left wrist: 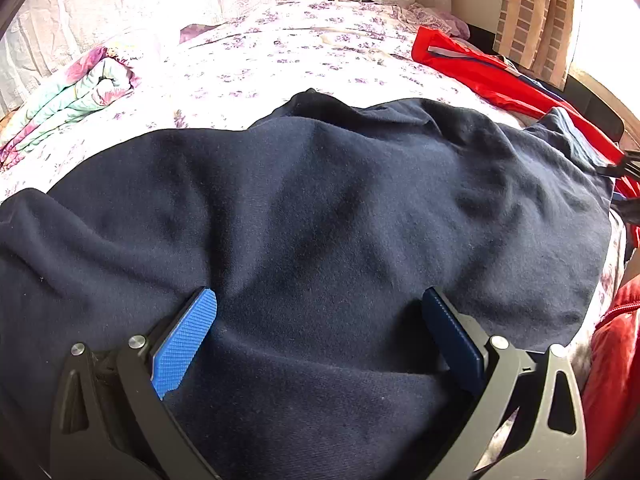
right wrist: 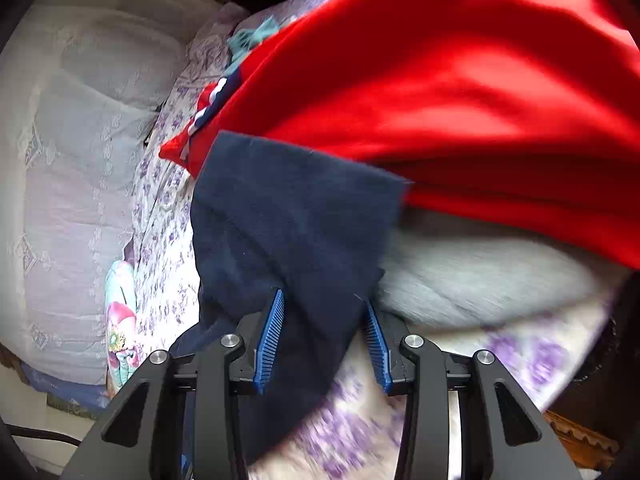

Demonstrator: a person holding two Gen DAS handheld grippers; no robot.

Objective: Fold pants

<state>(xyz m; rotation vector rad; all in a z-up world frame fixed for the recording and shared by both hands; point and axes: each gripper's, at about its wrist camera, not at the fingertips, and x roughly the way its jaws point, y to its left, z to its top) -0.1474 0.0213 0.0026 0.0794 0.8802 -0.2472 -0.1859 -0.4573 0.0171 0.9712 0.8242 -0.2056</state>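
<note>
One pair of dark navy pants [left wrist: 320,208] lies spread over the flowered bed [left wrist: 280,52], ready for a fold. The left gripper [left wrist: 320,320] rests on the cloth with fingers wide apart, gripping nothing. The right gripper [right wrist: 324,340] has a pants corner between partly parted fingers, apparently unclamped, beside one red garment [right wrist: 460,80].

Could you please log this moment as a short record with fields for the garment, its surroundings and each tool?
garment: navy pants, spread rumpled across the bed
beside it: red garment along the far right edge
also on bed: folded floral quilt, far left
left tool: open, pads down on the pants, cloth lying between them
right tool: open, a pants corner between the pads, not pinched
fold: not yet made
</note>
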